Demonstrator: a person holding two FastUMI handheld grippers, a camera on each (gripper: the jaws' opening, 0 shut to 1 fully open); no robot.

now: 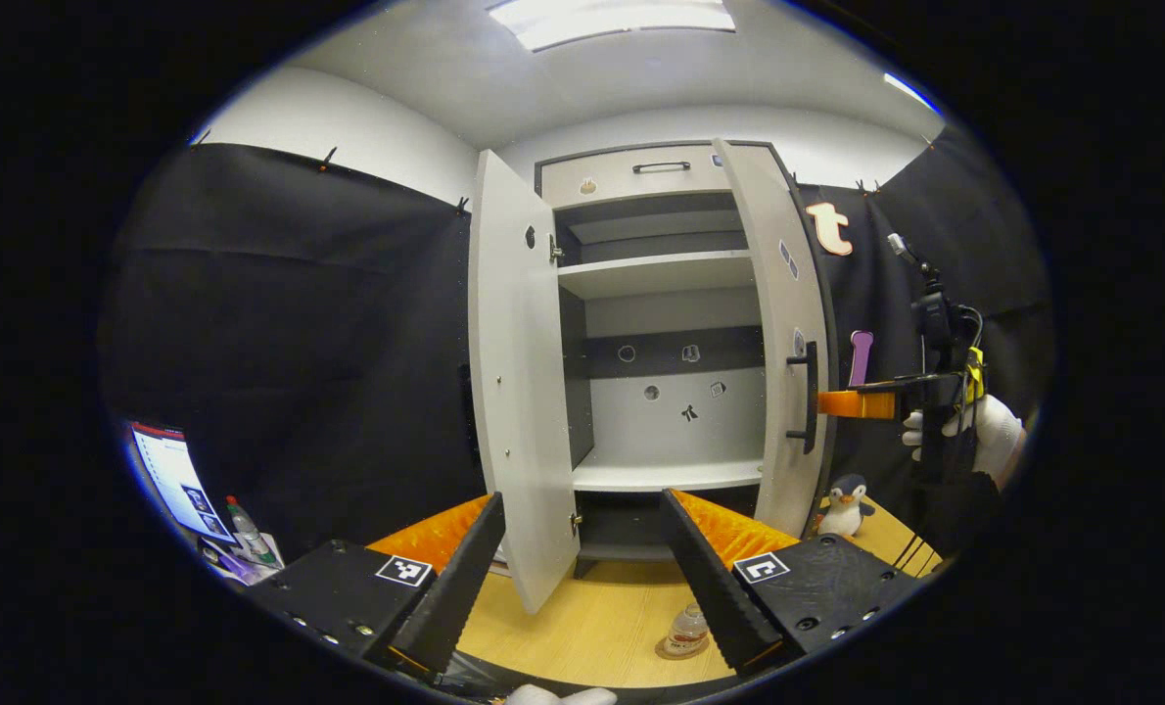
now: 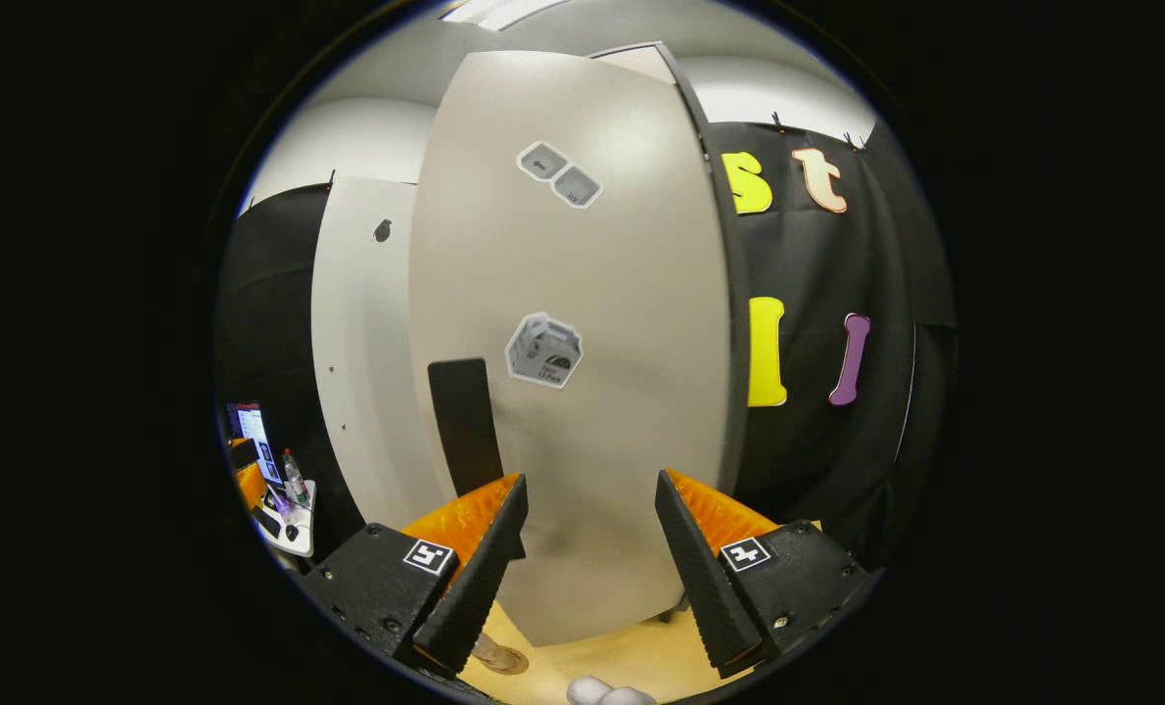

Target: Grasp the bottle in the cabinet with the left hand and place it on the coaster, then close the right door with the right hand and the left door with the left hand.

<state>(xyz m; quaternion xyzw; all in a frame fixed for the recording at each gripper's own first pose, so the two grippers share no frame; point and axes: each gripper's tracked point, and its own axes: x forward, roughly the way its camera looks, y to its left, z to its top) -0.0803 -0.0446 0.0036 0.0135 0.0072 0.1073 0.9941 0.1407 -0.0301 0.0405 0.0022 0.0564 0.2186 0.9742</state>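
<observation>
While cabinet (image 1: pixel 656 323) gapes, bottle (image 1: pixel 687 627) sits on coaster (image 1: pixel 680 648), wood table (image 1: pixel 582 627).

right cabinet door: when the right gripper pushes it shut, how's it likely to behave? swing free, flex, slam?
Right door looks like a rigid flat panel, so probably no flex. It stands well open on side hinges, so it should swing rather than slide. The right gripper sits by the handle, far from the hinges, so probably light effort.

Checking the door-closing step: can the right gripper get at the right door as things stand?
Probably yes. The right gripper sits by the right door near its handle; its jaws are open and face the door panel, with nothing between them.
</observation>
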